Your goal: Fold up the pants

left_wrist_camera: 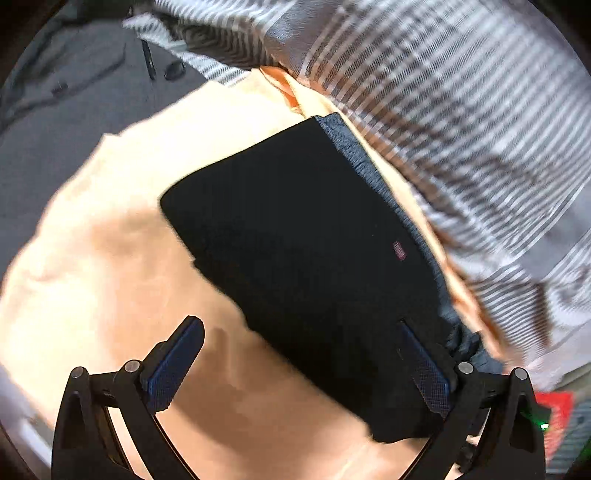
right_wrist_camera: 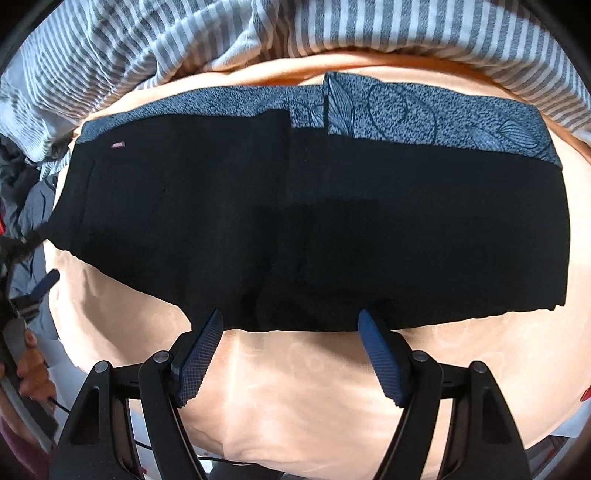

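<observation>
The pants [right_wrist_camera: 314,229] lie flat as a long black band on a peach sheet [right_wrist_camera: 314,398], with a blue-grey patterned strip [right_wrist_camera: 424,118] along their far edge. My right gripper [right_wrist_camera: 291,320] hangs open just over the near edge of the pants, nothing between its pads. The left wrist view is blurred; there the pants [left_wrist_camera: 306,258] run diagonally and my left gripper [left_wrist_camera: 301,343] stands open above their end, its right finger [left_wrist_camera: 424,373] over the black cloth. In the right wrist view, a finger of the left gripper [right_wrist_camera: 47,282] and a hand [right_wrist_camera: 35,365] show at the far left.
A grey-and-white striped blanket [right_wrist_camera: 332,29] is bunched along the far side of the sheet. Dark grey cloth [left_wrist_camera: 66,110] lies beyond the sheet in the left wrist view. A red object [left_wrist_camera: 557,417] sits at that view's lower right.
</observation>
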